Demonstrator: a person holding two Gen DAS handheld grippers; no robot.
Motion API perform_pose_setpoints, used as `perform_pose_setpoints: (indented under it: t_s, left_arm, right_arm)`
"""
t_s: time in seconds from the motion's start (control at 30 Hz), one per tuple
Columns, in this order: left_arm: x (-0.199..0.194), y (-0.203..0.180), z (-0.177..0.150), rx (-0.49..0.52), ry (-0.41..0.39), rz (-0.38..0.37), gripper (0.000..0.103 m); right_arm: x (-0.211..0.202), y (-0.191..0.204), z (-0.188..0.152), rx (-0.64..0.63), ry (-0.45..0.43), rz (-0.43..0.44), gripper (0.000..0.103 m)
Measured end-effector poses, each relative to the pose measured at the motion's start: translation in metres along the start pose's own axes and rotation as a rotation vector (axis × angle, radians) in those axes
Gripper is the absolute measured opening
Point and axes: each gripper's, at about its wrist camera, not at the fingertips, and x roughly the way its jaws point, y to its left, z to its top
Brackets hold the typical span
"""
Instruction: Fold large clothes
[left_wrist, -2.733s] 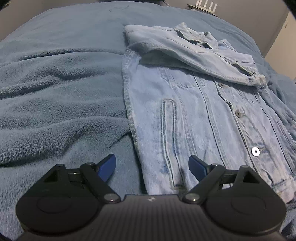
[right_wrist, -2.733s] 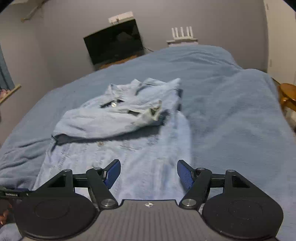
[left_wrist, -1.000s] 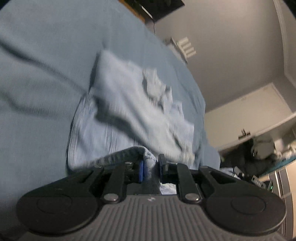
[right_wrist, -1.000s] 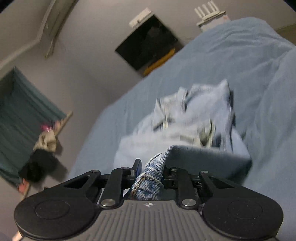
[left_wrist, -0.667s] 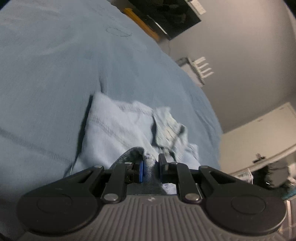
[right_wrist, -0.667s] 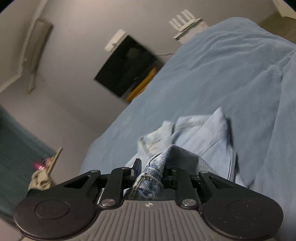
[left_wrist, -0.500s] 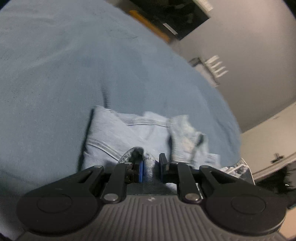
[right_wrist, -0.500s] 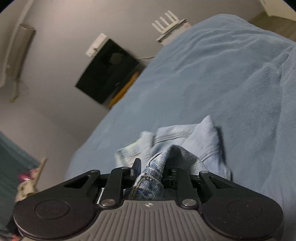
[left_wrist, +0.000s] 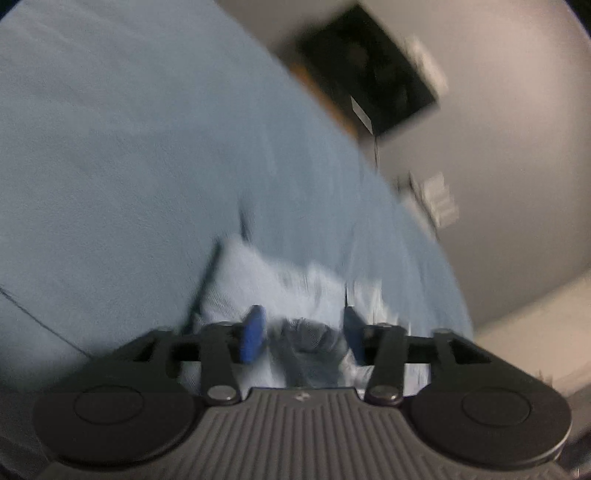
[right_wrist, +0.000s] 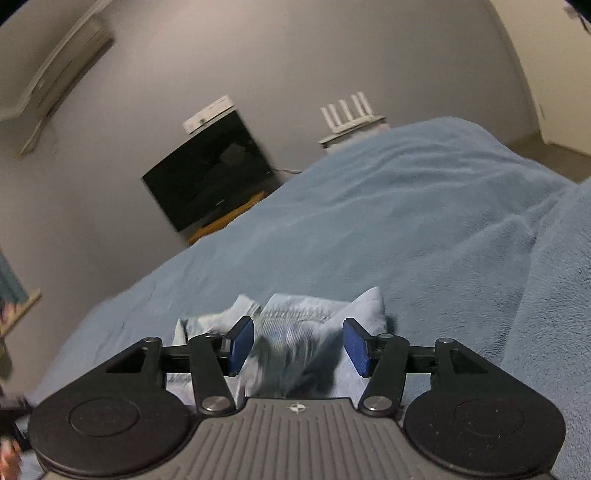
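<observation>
The light blue denim jacket (left_wrist: 258, 280) lies folded over on the blue blanket, close in front of both grippers; it also shows in the right wrist view (right_wrist: 299, 314). My left gripper (left_wrist: 301, 338) is open, with a loose hump of denim hem between its blue pads (left_wrist: 253, 334), not pinched. My right gripper (right_wrist: 297, 349) is open too, its blue pads (right_wrist: 356, 347) apart over the folded hem. The left wrist view is blurred by motion.
The blue fleece blanket (right_wrist: 424, 221) covers the bed on all sides of the jacket. A black TV (right_wrist: 210, 181) hangs on the grey wall beyond the bed, with a white router (right_wrist: 349, 114) to its right.
Both grippers carried the jacket's bottom hem up over its upper part, then opened and let the denim go. Half a second ago each was shut on the hem.
</observation>
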Motion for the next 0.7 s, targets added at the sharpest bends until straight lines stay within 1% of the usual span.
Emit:
perform_pose_setpoints:
  t_s: [0.03,0.07,0.13,0.2,0.27,0.33,0.4,0.43,0.47,0.5,0.53,0.57,0.63,0.7]
  left_arm:
    - [-0.004,0.001,0.002,0.003,-0.020,-0.003,0.053]
    - [-0.008,0.000,0.003,0.026,-0.020,-0.004,0.053]
    - [-0.010,-0.008,-0.005,0.116,0.011,0.032,0.053]
    - [-0.012,-0.020,-0.022,0.245,0.035,0.067,0.053]
    - [-0.011,-0.033,-0.048,0.425,0.050,0.097,0.057]
    - [-0.003,-0.042,-0.076,0.595,0.053,0.160,0.057]
    - [0.007,-0.045,-0.100,0.719,0.050,0.226,0.057]
    - [0.010,-0.041,-0.110,0.781,0.029,0.264,0.058]
    - [0.012,-0.037,-0.116,0.817,0.016,0.288,0.063]
    - [0.013,-0.030,-0.119,0.832,0.009,0.296,0.066]
    - [0.017,-0.022,-0.120,0.829,0.005,0.300,0.073]
    - [0.019,-0.015,-0.118,0.804,0.009,0.300,0.079]
    - [0.021,-0.001,-0.103,0.705,0.029,0.278,0.085]
    - [0.018,0.010,-0.094,0.606,0.050,0.267,0.085]
  right_arm:
    - [0.000,0.005,-0.003,-0.033,0.008,0.001,0.058]
    - [0.001,0.010,-0.006,-0.067,0.020,0.003,0.058]
    - [0.005,0.020,-0.012,-0.131,0.050,0.002,0.058]
    - [0.006,0.029,-0.017,-0.194,0.060,-0.004,0.058]
    - [0.011,0.036,-0.023,-0.239,0.081,-0.006,0.059]
    - [0.015,0.040,-0.031,-0.289,0.109,-0.030,0.059]
    - [0.021,0.042,-0.041,-0.355,0.121,-0.087,0.058]
    - [0.023,0.040,-0.046,-0.384,0.129,-0.131,0.056]
    - [0.026,0.038,-0.051,-0.404,0.131,-0.158,0.057]
    - [0.024,0.032,-0.054,-0.403,0.132,-0.168,0.058]
    - [0.024,0.027,-0.055,-0.384,0.140,-0.182,0.063]
    - [0.023,0.024,-0.055,-0.358,0.143,-0.195,0.066]
    - [0.022,0.020,-0.055,-0.332,0.137,-0.246,0.067]
    - [0.016,0.017,-0.058,-0.292,0.131,-0.263,0.067]
